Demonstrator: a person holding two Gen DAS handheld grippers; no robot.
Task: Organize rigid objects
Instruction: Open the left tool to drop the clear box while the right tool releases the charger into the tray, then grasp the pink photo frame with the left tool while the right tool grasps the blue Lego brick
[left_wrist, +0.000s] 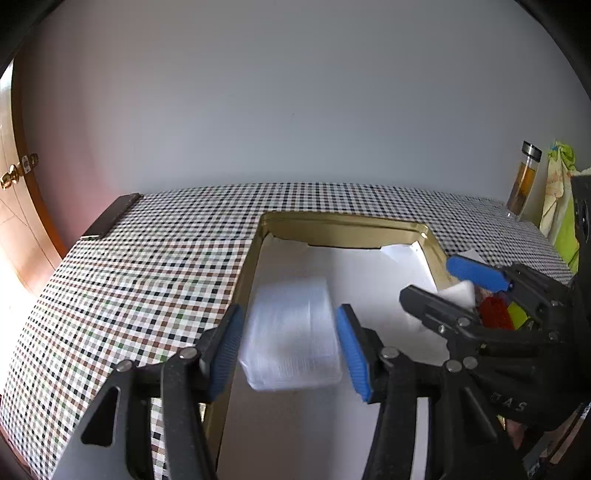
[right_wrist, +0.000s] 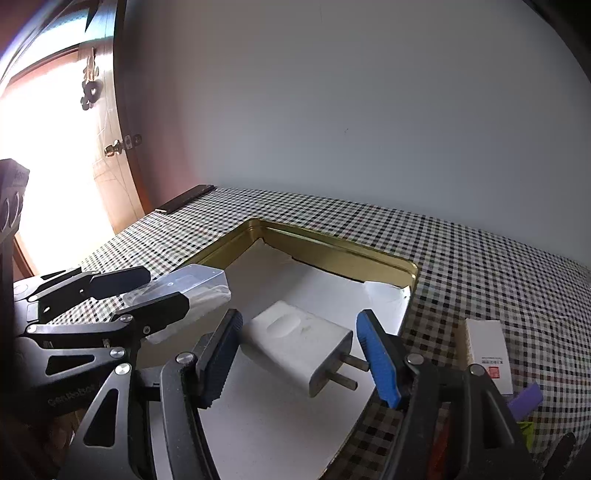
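Note:
A clear plastic box (left_wrist: 291, 336) hangs blurred between the blue pads of my left gripper (left_wrist: 291, 352), over the left side of a gold tin (left_wrist: 343, 225) lined with white paper. The pads stand just off its sides, so the gripper is open. In the right wrist view the same box (right_wrist: 199, 288) shows between the left gripper's fingers (right_wrist: 166, 291). My right gripper (right_wrist: 301, 354) is shut on a white plug charger (right_wrist: 295, 343): its body is against the left pad and its prongs against the right pad, above the tin (right_wrist: 332, 254). The right gripper (left_wrist: 428, 278) also shows in the left wrist view.
The tin lies on a checked tablecloth (left_wrist: 147, 266) against a grey wall. A flat black object (left_wrist: 110, 218) sits at the far left corner. A bottle of amber liquid (left_wrist: 522, 181) and a green cloth (left_wrist: 557, 192) stand at the right. A small white carton (right_wrist: 487, 354) lies right of the tin.

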